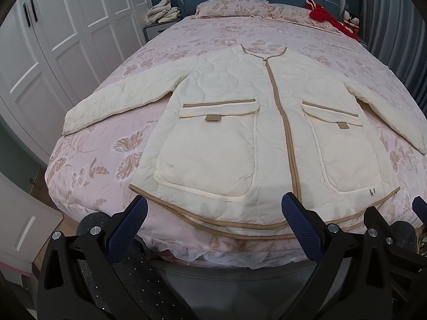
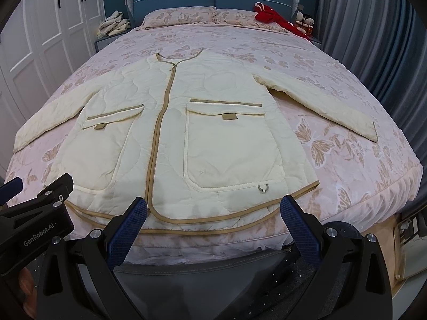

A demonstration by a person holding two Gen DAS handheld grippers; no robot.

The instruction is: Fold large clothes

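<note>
A cream quilted jacket (image 1: 240,122) with tan trim lies flat, front up and zipped, on the bed, sleeves spread to both sides. It also shows in the right wrist view (image 2: 173,133). My left gripper (image 1: 213,205) is open and empty, just short of the jacket's hem at the foot of the bed. My right gripper (image 2: 213,205) is open and empty, also just short of the hem. The left gripper's fingers (image 2: 57,184) show at the left edge of the right wrist view.
The bed (image 1: 106,160) has a pink butterfly-print cover and two pillows (image 1: 232,8). Red clothing (image 1: 323,14) and dolls (image 2: 305,22) lie at the far right. A nightstand with folded cloth (image 1: 162,13) and white wardrobes (image 1: 53,40) stand left. Curtains (image 2: 373,40) hang right.
</note>
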